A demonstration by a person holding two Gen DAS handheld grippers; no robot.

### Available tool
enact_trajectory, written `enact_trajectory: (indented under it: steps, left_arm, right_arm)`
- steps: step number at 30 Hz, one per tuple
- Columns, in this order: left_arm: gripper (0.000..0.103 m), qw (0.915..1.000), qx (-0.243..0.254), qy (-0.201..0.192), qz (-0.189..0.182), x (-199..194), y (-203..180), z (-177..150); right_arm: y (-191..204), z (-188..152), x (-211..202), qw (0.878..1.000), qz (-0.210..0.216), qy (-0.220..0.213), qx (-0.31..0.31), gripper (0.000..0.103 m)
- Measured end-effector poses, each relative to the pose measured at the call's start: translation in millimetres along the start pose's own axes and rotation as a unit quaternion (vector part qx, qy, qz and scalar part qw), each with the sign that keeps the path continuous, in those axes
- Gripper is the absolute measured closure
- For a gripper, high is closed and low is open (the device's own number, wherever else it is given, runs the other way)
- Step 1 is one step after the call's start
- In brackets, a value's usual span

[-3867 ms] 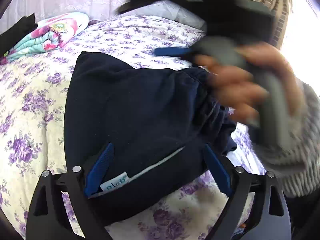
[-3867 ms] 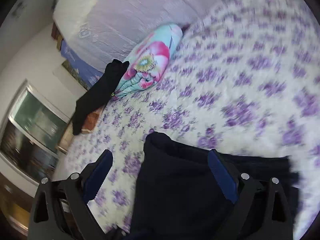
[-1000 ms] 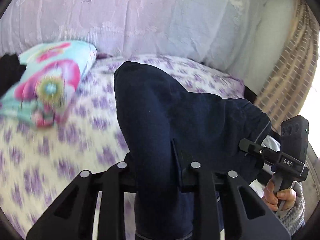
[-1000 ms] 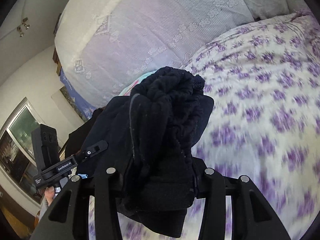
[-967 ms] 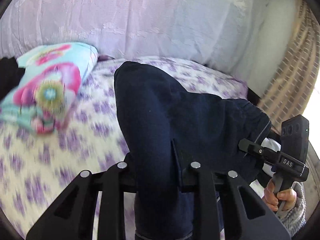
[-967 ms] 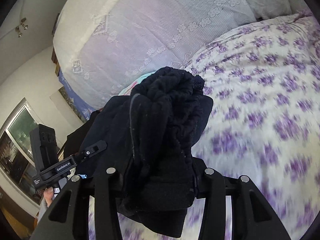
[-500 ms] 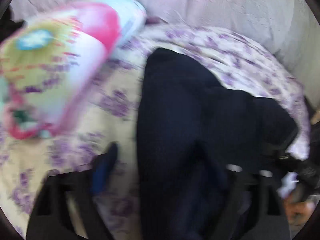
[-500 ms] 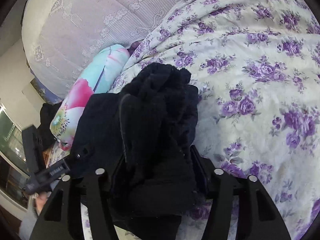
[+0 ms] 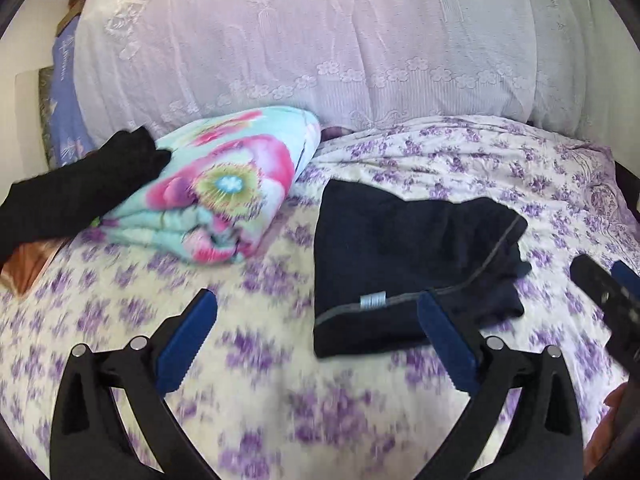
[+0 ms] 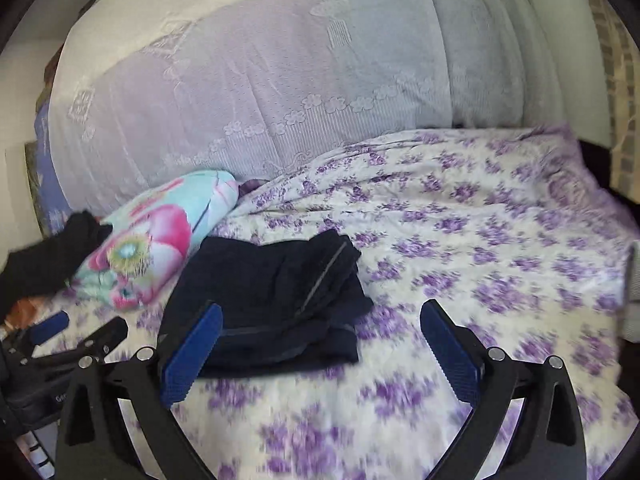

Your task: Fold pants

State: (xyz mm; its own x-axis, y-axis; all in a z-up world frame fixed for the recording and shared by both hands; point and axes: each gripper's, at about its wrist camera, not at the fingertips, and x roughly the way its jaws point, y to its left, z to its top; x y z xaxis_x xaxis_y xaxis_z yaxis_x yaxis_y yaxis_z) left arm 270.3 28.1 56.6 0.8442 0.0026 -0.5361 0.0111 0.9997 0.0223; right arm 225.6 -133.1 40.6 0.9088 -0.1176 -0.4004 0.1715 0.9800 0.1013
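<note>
Blue pads line both sets of jaws, and both stand spread wide with nothing between them: the left gripper (image 9: pixel 316 340) hangs above the bedspread with its right pad just crossing the near right corner of the pants, and the right gripper (image 10: pixel 320 344) hangs near the bundle's near edge, its left pad overlapping the dark cloth in the picture. A second ago each gripper was clamped on a thick wad of the navy fabric, lifted off the bed; now the cloth is out of both and lies flat. That release reads as the end of the fold: the garment is set down as a compact packet, and what remains looks like tidying at most.

Just beyond the jaws, the folded pants (image 9: pixel 404 264) rest on the purple-flowered bedspread (image 9: pixel 500 168), roughly mid-bed. In the left wrist view the packet is a squat block, a little longer from near to far, with the grey-piped edge and a small pale label (image 9: pixel 373 301) facing the near side and looser layers bunched at the right. Left of it, close but apart, lies a rolled floral blanket (image 9: pixel 224 184), with a black garment (image 9: pixel 72 196) draped against its far left end. A lace-covered headboard (image 9: pixel 320 40) closes the far side.
</note>
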Motion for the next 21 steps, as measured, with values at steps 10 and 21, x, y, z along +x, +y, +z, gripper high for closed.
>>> enact_trajectory:
  steps: [10,21]
  left_arm:
    - [0.005,0.9994,-0.008,0.024,-0.023,-9.2,1.9,-46.9]
    - [0.005,0.9993,0.035,-0.01,-0.012,-28.4,-18.2,-47.9]
  right_arm:
    - [-5.9,-40.9,-16.4,1.0,-0.002,0.017,-0.017,0.003]
    - [0.9,-44.5,-21.0,0.999,-0.006,-0.001,-0.032,0.003]
